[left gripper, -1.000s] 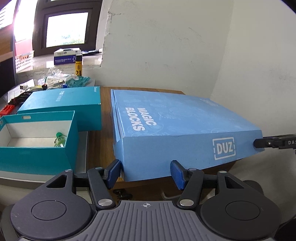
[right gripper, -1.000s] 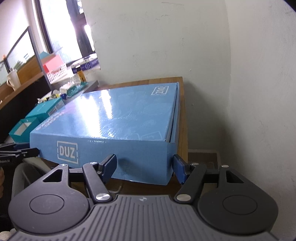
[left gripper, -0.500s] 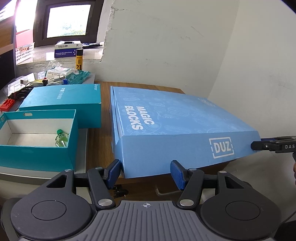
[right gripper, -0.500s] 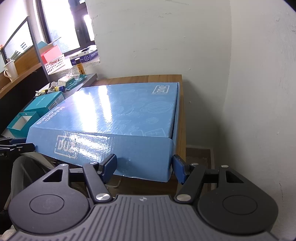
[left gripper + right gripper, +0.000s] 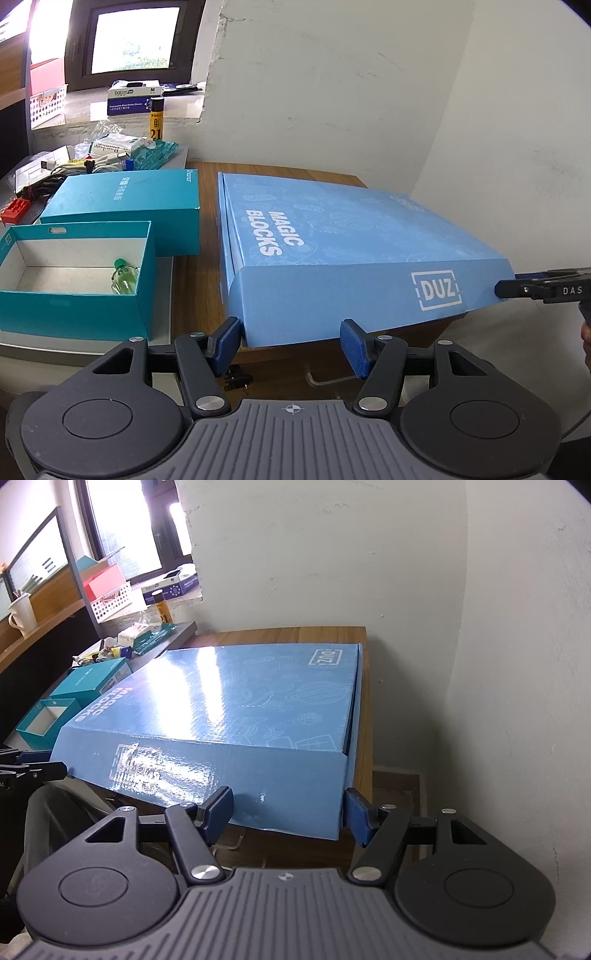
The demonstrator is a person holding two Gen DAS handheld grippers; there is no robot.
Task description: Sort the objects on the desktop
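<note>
A large blue "MAGIC BLOCKS" box (image 5: 332,240) (image 5: 240,701) lies on the wooden table (image 5: 199,295), its near end sticking out over the table's front edge. My left gripper (image 5: 290,345) stands open at the box's near left corner, one finger beside the side wall and the other in front of the front wall. At the near right corner my right gripper (image 5: 288,814) stands open in the same way. Each gripper's tip also shows in the other view: the right gripper (image 5: 532,290) and the left gripper (image 5: 33,768).
Left of the blue box stand a closed teal box (image 5: 122,199) and an open teal box (image 5: 74,314) holding a small green bottle (image 5: 123,278). Packets and cables (image 5: 110,151) crowd the back left. A white wall (image 5: 480,664) runs close along the right.
Both grippers stay at the box's near corners with their jaws unchanged. The right wrist view has tipped slightly, and glare now covers the logo on the box's front.
</note>
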